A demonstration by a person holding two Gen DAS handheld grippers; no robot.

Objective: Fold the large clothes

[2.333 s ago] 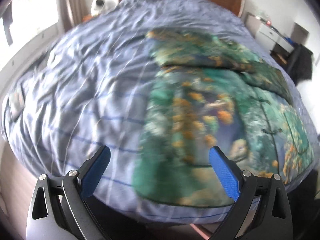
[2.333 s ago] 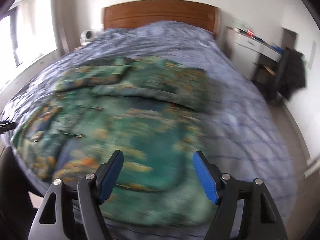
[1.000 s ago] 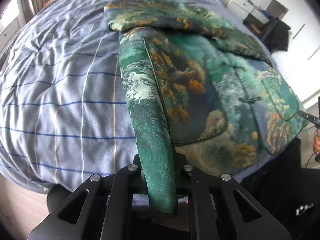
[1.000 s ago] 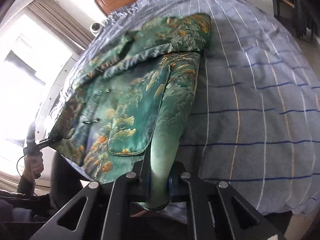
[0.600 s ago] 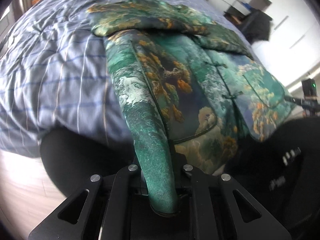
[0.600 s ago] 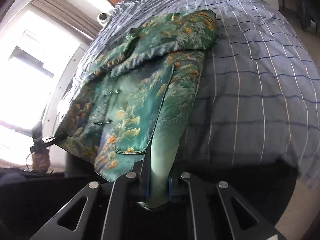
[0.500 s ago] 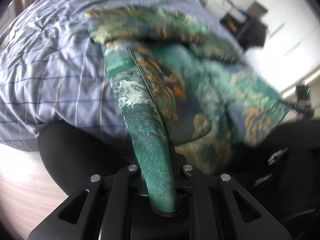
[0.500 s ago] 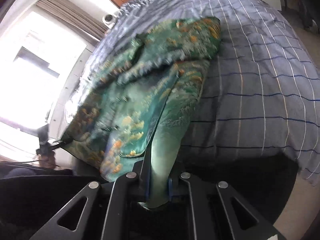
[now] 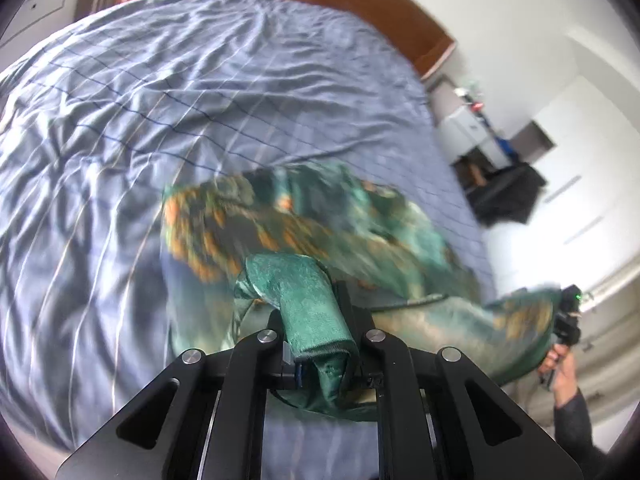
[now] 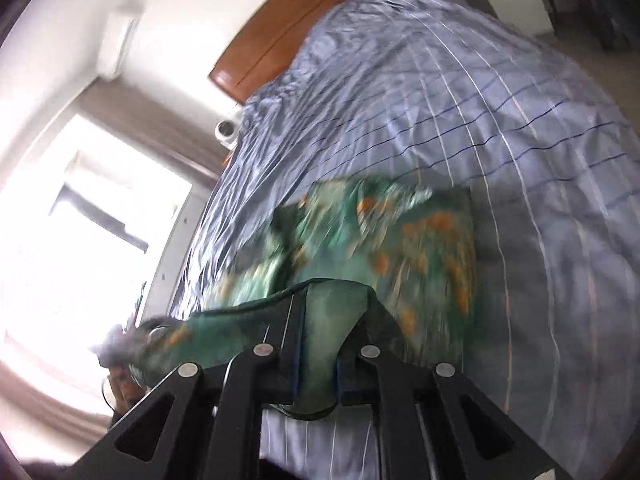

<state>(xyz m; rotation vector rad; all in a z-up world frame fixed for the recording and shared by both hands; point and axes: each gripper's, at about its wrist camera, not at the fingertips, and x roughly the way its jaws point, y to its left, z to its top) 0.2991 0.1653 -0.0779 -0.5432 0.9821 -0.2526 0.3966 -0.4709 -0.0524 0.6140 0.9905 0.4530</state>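
Only the left view shows the desk point(image 9: 472, 128); both tilted grippers, left point(image 9: 320, 354) and right point(image 10: 316, 364), pinch the green garment point(image 9: 304, 220) over the bed's point(image 9: 200, 80) foot edge

2 fisheye views rode the tools, each looked forward and down along its own fingers, close over the green jacket point(image 9: 304, 216), both faced the headboard point(image 10: 276, 36), both shared the blue checked bed point(image 9: 200, 80) and jacket, images tilted opposite ways
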